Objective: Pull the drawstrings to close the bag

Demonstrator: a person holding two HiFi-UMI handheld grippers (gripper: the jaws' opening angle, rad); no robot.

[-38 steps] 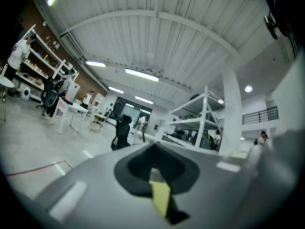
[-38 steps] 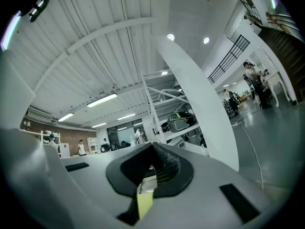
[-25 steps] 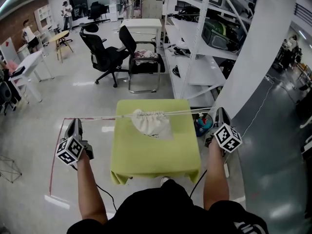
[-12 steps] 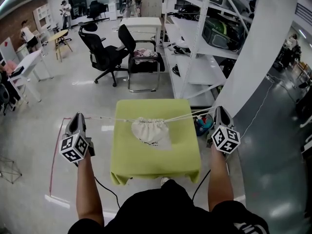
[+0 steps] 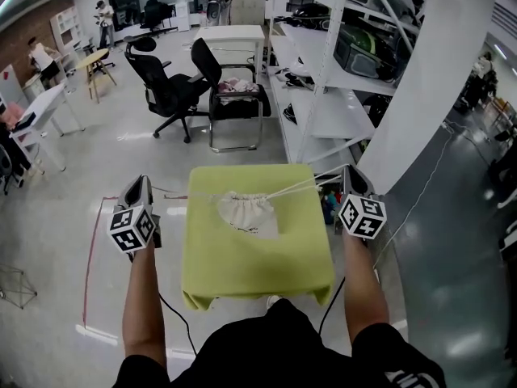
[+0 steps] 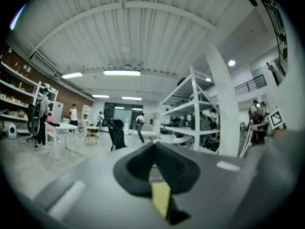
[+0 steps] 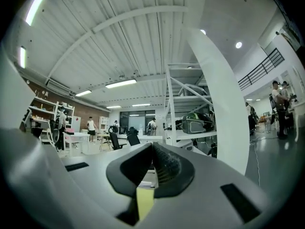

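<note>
Left tongs (image 5: 140,186): pressed fully together, no gap showing in the left gripper view. They are held level off the counter's left side and appear to pinch the end of a thin cord. The bite looks small, so a sharp tug could strip the cord out.
Left cord (image 5: 174,193): faint against the floor, running from the bag's mouth toward the left tongs. Whether it is taut cannot be told. If it is slack, only one side pulls.
Bag (image 5: 249,213): pale cloth, mouth gathered, lying on the far half of the counter between the two tongs. It is light and unweighted, so an uneven pull may drag it sideways or toward the far edge instead of cinching it.
Counter (image 5: 258,261): covered in green cloth, which could bunch under a sliding bag.
Right cord (image 5: 303,187): white and straight, rising from the bag's mouth to the right tongs.
Right tongs (image 5: 350,176): shut tight, seemingly on that cord. They sit near the shelving, which leaves little room to pull outward.
</note>
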